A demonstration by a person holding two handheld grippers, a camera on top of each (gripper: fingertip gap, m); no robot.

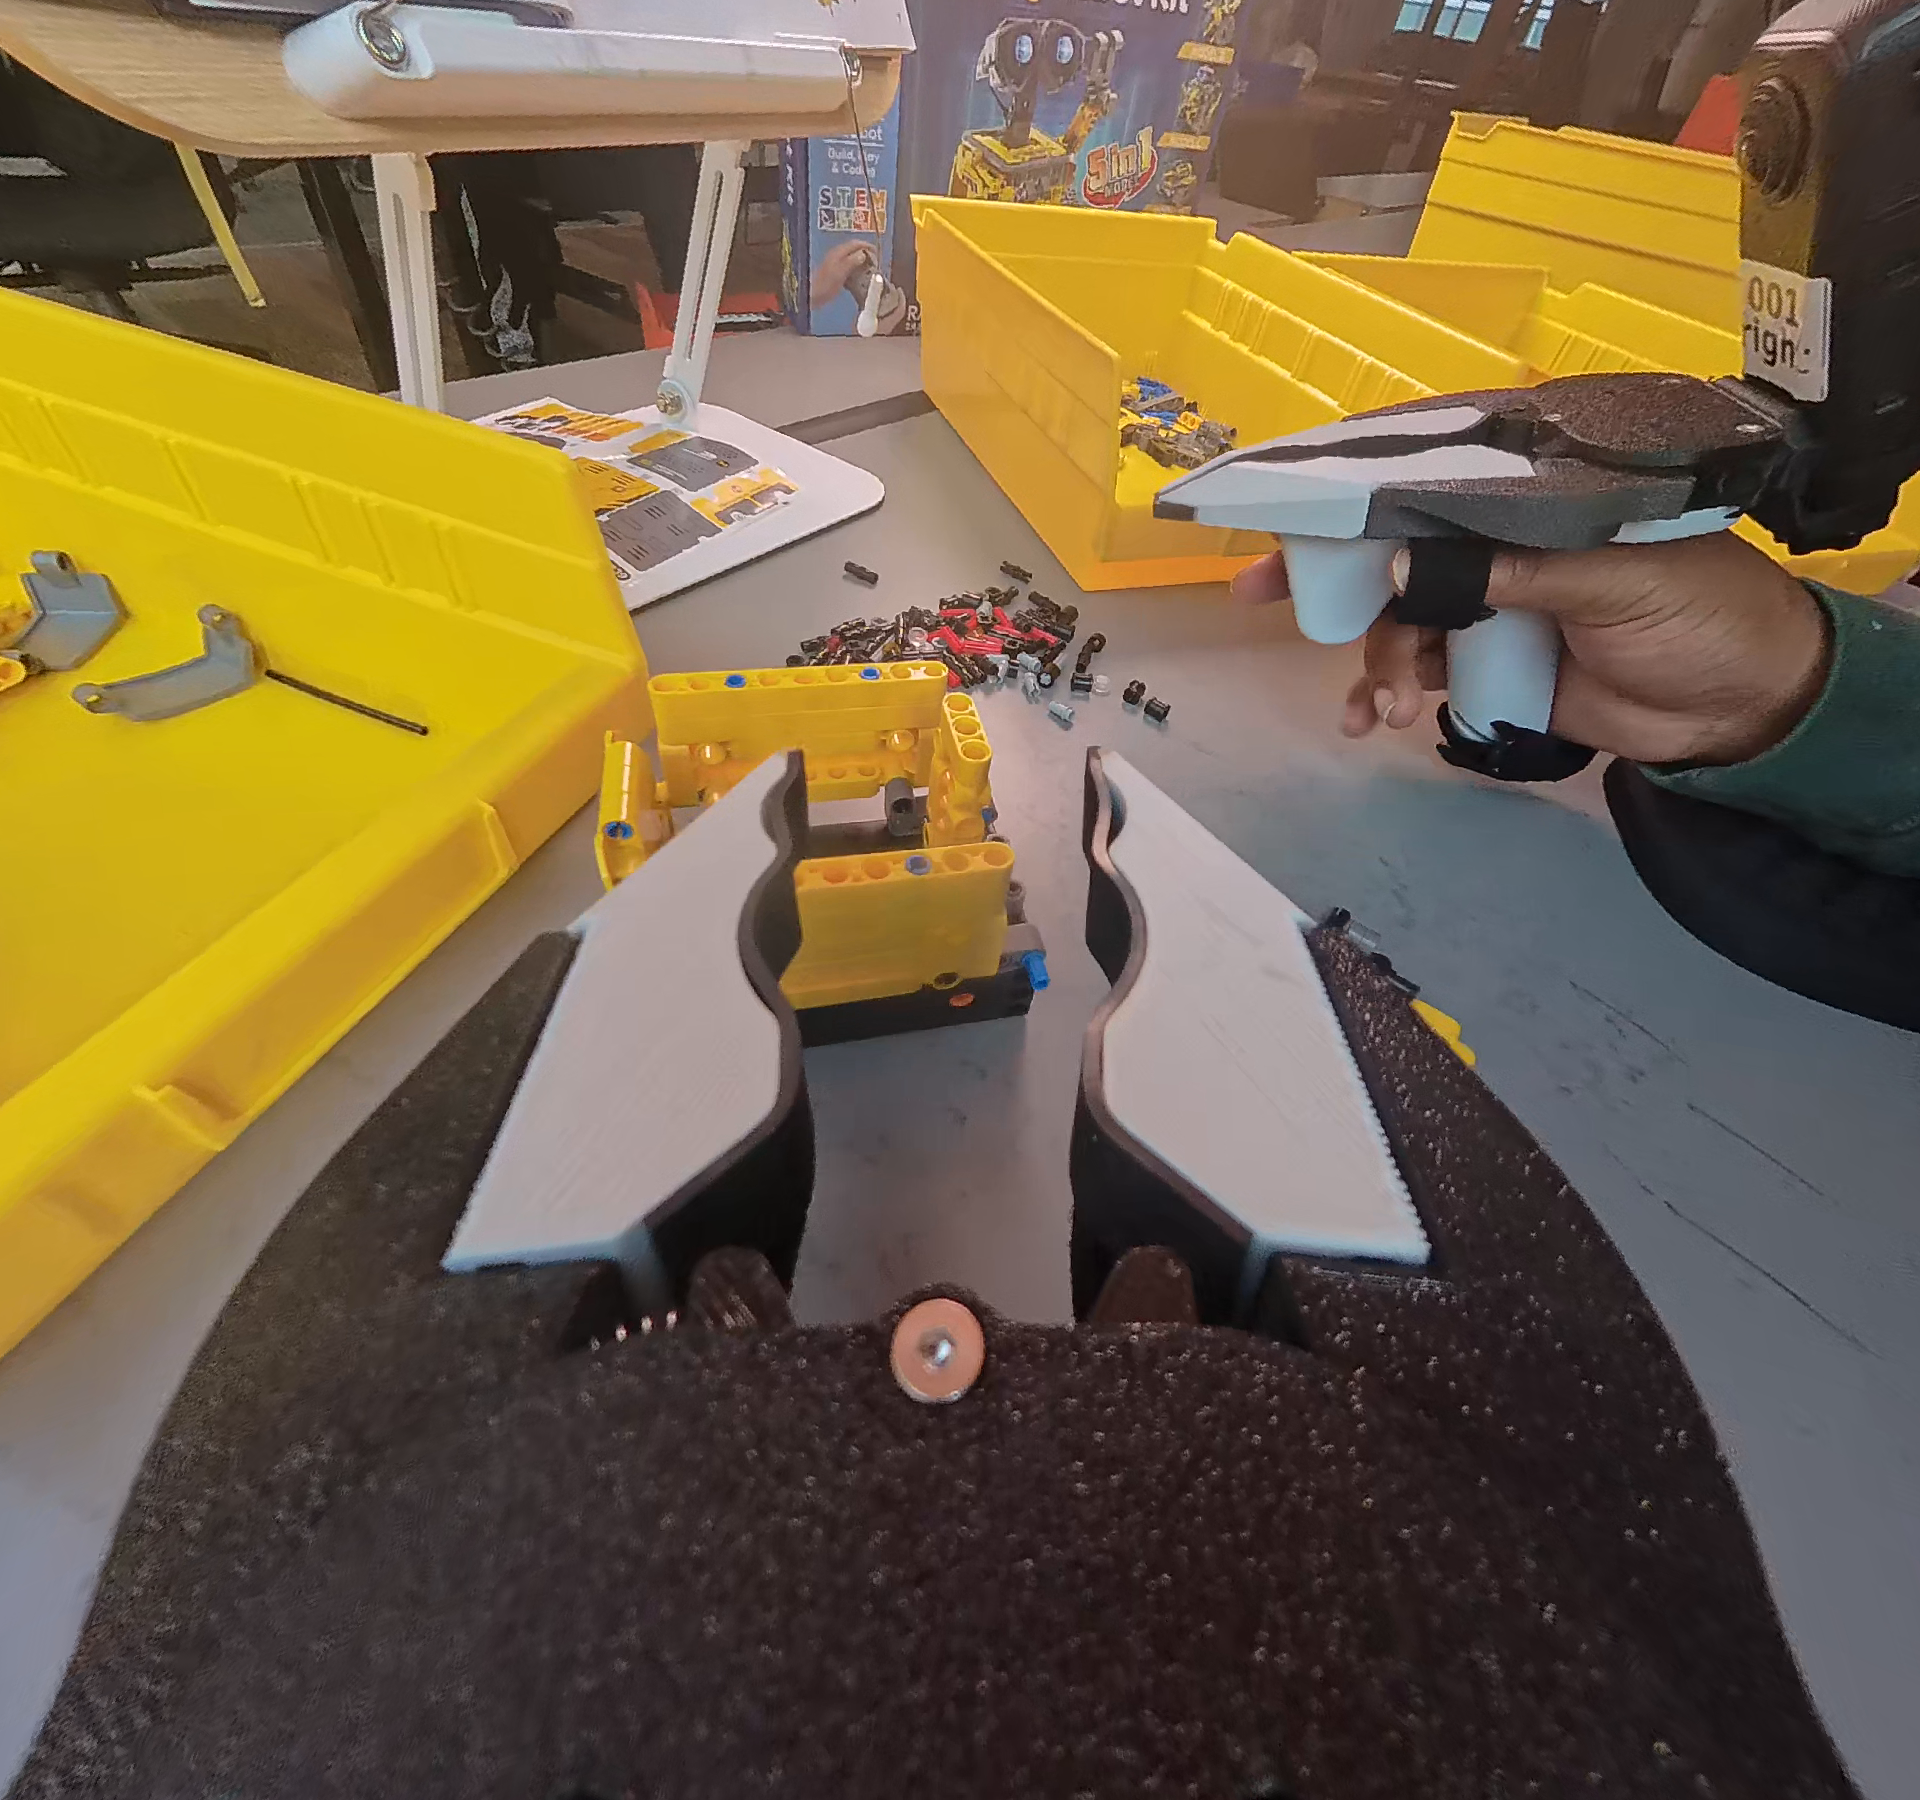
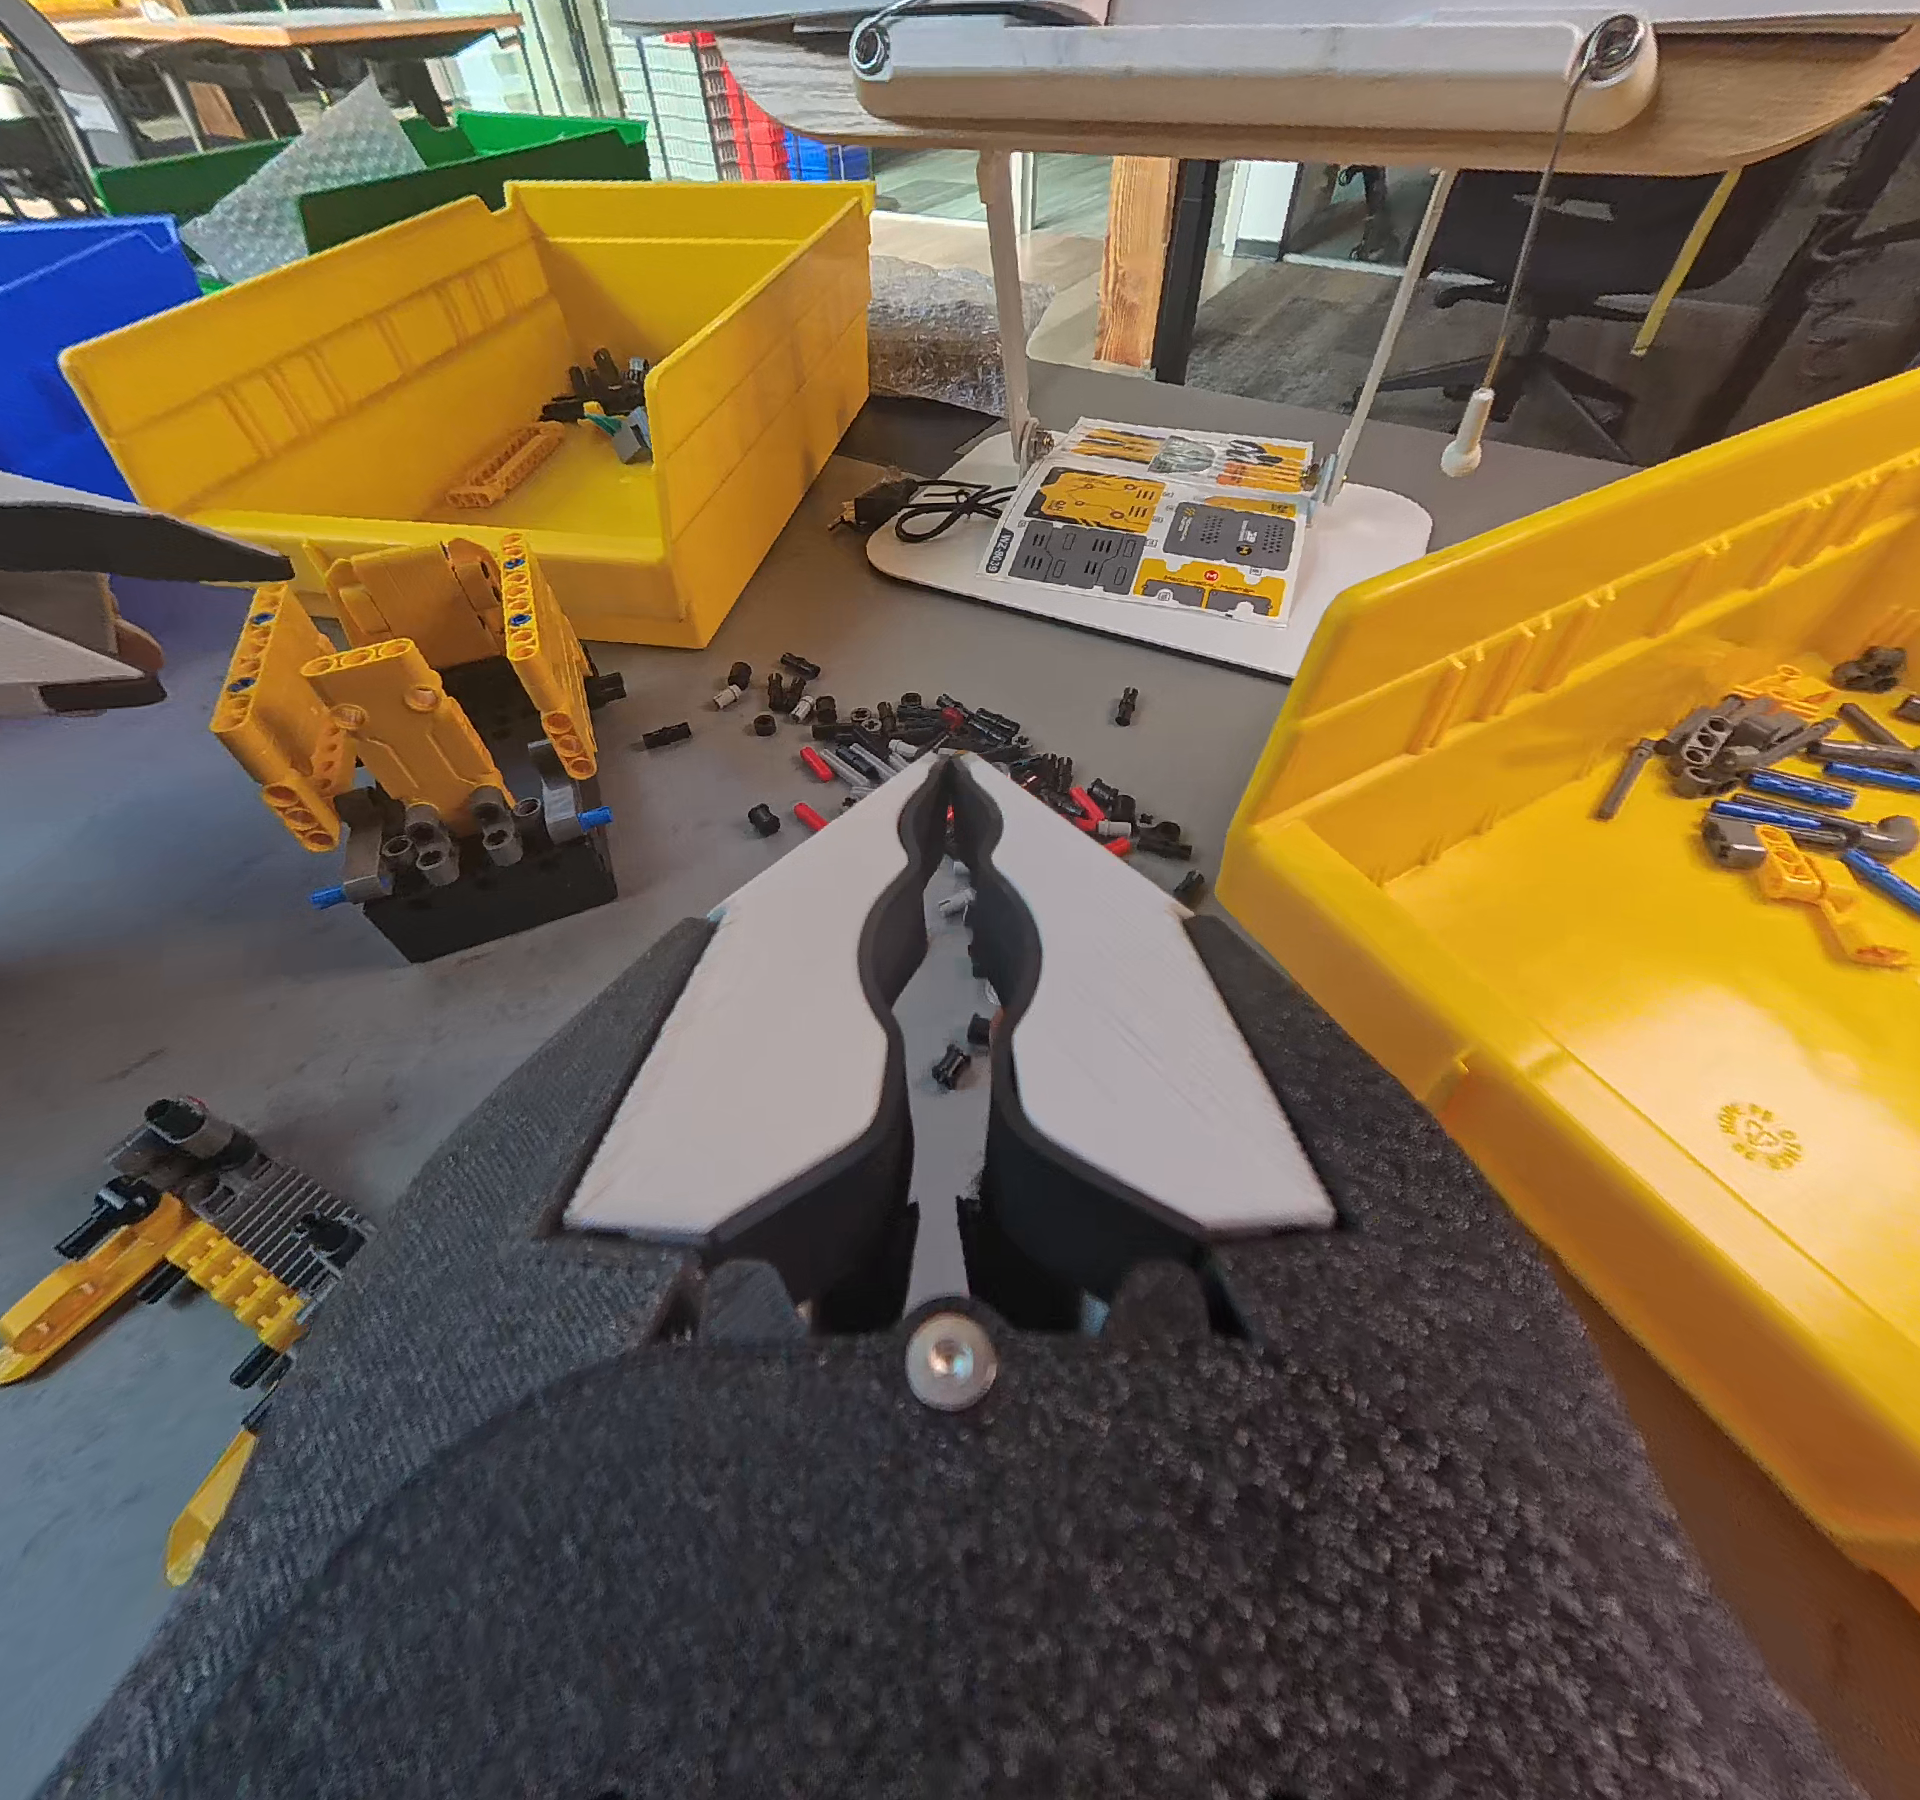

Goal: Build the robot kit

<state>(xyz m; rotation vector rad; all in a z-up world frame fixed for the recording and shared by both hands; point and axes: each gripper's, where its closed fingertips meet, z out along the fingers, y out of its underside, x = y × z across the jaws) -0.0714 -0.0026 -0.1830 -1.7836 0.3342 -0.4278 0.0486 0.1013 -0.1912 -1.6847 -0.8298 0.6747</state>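
Observation:
My left gripper (image 1: 940, 774) is open and low over the grey table. A yellow brick assembly on a black base (image 1: 883, 877) stands between its fingers, close against the left finger (image 1: 665, 1002). My right gripper (image 2: 948, 763) is shut with nothing visible between the tips, and hovers over a pile of small black, red and grey pins (image 2: 883, 722). In the left wrist view the right gripper (image 1: 1169, 501) hangs above that pile (image 1: 966, 628), held by a hand (image 1: 1662, 649). The assembly (image 2: 436, 711) stands left of the right gripper, with the left gripper's fingers (image 2: 156, 550) beside it.
Yellow bins flank the work spot: one on the left (image 1: 582, 524) holding grey pieces (image 1: 166, 680), one at the back right (image 1: 1018, 368), seen close on the right (image 2: 1351, 815). A book stand's white base with a sticker sheet (image 2: 1153, 524) and a kit box (image 1: 1081, 88) stand behind. A smaller assembly (image 2: 197, 1220) lies near. My right fingertips sit around 15 cm from my left ones.

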